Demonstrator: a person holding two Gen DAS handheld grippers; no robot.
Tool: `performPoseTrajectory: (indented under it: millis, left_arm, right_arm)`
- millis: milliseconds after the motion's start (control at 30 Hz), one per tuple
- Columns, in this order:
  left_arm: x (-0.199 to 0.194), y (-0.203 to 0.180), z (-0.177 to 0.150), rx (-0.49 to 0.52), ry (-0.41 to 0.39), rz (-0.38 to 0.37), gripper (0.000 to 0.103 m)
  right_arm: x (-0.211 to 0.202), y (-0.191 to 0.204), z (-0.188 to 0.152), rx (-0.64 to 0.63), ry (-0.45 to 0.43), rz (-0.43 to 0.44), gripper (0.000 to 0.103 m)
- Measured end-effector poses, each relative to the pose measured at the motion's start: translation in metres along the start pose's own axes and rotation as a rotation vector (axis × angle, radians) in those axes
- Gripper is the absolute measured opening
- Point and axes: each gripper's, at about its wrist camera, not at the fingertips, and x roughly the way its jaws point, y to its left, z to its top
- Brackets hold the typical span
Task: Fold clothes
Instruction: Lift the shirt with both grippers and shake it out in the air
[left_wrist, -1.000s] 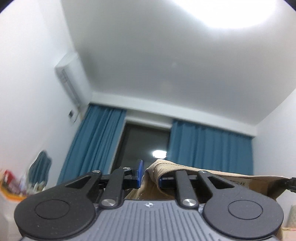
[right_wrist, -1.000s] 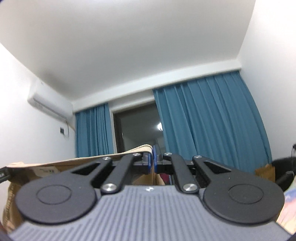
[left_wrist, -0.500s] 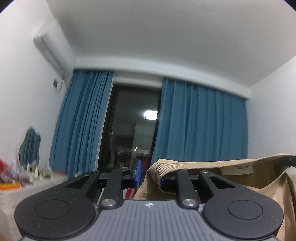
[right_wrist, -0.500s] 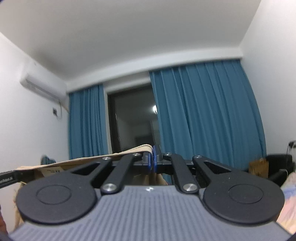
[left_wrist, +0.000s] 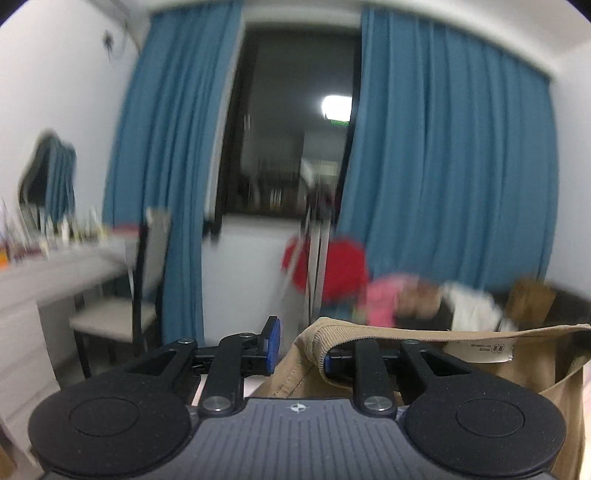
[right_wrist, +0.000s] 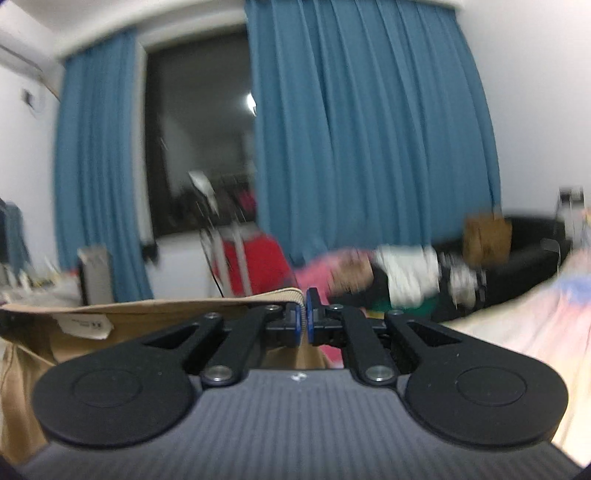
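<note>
A tan garment (left_wrist: 480, 373) with a ribbed edge and a white label (left_wrist: 480, 349) is stretched between my two grippers. In the left wrist view its ribbed corner hangs hooked over the right finger of my left gripper (left_wrist: 299, 350). Those jaws are opening, and the left blue pad (left_wrist: 272, 343) stands off the cloth with a gap showing. In the right wrist view my right gripper (right_wrist: 303, 321) is shut on the garment's (right_wrist: 155, 314) other ribbed corner. The cloth runs off to the left and hangs below, mostly hidden by the gripper bodies.
Blue curtains (left_wrist: 443, 184) flank a dark window (left_wrist: 288, 147). A chair (left_wrist: 118, 314) and a white desk (left_wrist: 44, 273) stand at the left. A red object (left_wrist: 343, 269) and a black sofa (right_wrist: 517, 266) piled with clothes lie ahead. Pale bedding (right_wrist: 535, 332) lies at the right.
Both views have swung down from the ceiling to the room's furniture as both hands dropped. The tan garment has stayed stretched between the grippers. The left jaws have widened a little.
</note>
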Motion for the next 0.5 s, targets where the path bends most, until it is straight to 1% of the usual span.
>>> performPoseTrajectory:
  millis: [100, 167, 233, 267, 333, 400, 433, 500]
  left_arm:
    - [0.078, 0.001, -0.07, 0.041, 0.101, 0.019, 0.026]
    - [0.126, 0.009, -0.107, 0.052, 0.171, 0.025, 0.029]
    - [0.153, 0.011, -0.147, 0.067, 0.228, 0.029, 0.031]
    - [0.159, 0.01, -0.164, 0.075, 0.252, 0.031, 0.033]
    - [0.181, 0.011, -0.187, 0.098, 0.316, 0.03, 0.034]
    - [0.184, 0.012, -0.201, 0.116, 0.335, 0.038, 0.038]
    - [0.184, 0.011, -0.204, 0.13, 0.342, 0.047, 0.039]
    - [0.184, 0.01, -0.202, 0.161, 0.348, 0.057, 0.042]
  right_arm:
    - [0.063, -0.005, -0.057, -0.015, 0.101, -0.027, 0.006]
    - [0.094, -0.009, -0.091, -0.028, 0.168, -0.033, 0.006]
    - [0.117, -0.016, -0.122, -0.028, 0.229, -0.029, 0.006]
    - [0.128, -0.017, -0.131, -0.023, 0.258, -0.023, 0.006]
    - [0.142, -0.022, -0.146, 0.007, 0.312, -0.017, 0.007]
    - [0.148, -0.024, -0.152, 0.046, 0.347, -0.008, 0.008]
    - [0.15, -0.024, -0.153, 0.06, 0.358, -0.002, 0.009]
    - [0.149, -0.021, -0.15, 0.04, 0.382, 0.005, 0.01]
